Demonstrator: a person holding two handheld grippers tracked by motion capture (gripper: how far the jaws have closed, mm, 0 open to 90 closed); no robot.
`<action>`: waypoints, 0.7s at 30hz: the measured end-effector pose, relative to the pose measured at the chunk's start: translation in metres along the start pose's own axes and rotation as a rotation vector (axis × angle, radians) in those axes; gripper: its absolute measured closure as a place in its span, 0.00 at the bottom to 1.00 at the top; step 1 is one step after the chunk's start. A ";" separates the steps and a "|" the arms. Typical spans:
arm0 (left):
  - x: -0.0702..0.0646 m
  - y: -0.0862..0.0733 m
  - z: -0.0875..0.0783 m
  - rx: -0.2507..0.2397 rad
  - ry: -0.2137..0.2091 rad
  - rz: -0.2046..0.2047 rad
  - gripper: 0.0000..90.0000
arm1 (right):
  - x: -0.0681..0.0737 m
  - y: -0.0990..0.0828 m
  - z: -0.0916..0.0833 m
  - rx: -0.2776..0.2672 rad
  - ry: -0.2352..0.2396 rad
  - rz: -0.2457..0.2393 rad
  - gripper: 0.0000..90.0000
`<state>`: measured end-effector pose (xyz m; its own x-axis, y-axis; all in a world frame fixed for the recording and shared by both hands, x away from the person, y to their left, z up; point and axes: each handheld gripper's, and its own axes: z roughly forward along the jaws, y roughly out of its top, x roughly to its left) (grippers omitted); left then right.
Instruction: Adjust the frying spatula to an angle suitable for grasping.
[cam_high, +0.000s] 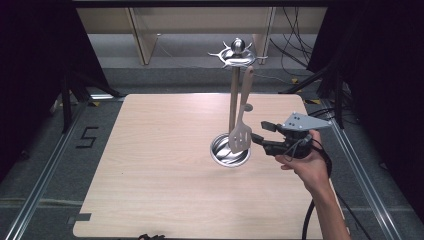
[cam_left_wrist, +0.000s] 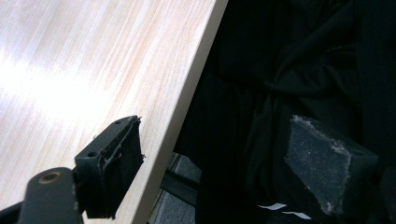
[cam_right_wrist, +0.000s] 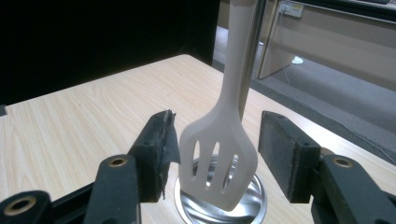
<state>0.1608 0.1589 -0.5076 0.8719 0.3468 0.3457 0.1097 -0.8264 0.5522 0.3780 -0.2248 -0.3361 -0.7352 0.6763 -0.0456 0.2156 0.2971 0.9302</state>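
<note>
Table: we see a pale wood-grain top (cam_high: 150, 175) with rounded corners and a small notch in its near left edge.
Floor: grey carpet (cam_high: 120, 55) lies around the table on all sides that we can see.
Floor mark: a black "5" (cam_high: 86, 137) sits on the carpet just off the table's left edge.
Rails: one metal rail (cam_high: 42, 180) runs along the left edge and another (cam_high: 367, 190) along the right, both apart from the table.
Cables: black leads (cam_high: 295, 55) lie loose on the floor beyond the far right corner.
Furniture: light wooden legs and panels (cam_high: 142, 42) stand past the far edge.
Drapes: black cloth hangs at the left (cam_high: 30, 75) and at the right (cam_high: 385, 75).
Stand: thin black legs (cam_high: 67, 100) rise near the far left corner.
Dark fabric: folded black cloth (cam_left_wrist: 299, 60) lies past the table's edge in the left gripper view.
</note>
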 end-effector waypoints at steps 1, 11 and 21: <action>0.000 0.000 0.000 0.000 0.000 0.000 0.19 | 0.000 0.000 0.000 0.000 0.000 0.000 0.51; 0.000 0.000 0.000 0.000 -0.003 0.001 0.19 | -0.003 -0.006 -0.002 0.021 0.013 -0.003 0.50; 0.000 0.000 0.000 -0.002 0.000 0.000 0.19 | -0.001 -0.012 -0.003 0.041 0.007 -0.003 0.49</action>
<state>0.1606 0.1591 -0.5072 0.8720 0.3469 0.3455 0.1091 -0.8256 0.5536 0.3740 -0.2309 -0.3461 -0.7404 0.6706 -0.0462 0.2393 0.3271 0.9142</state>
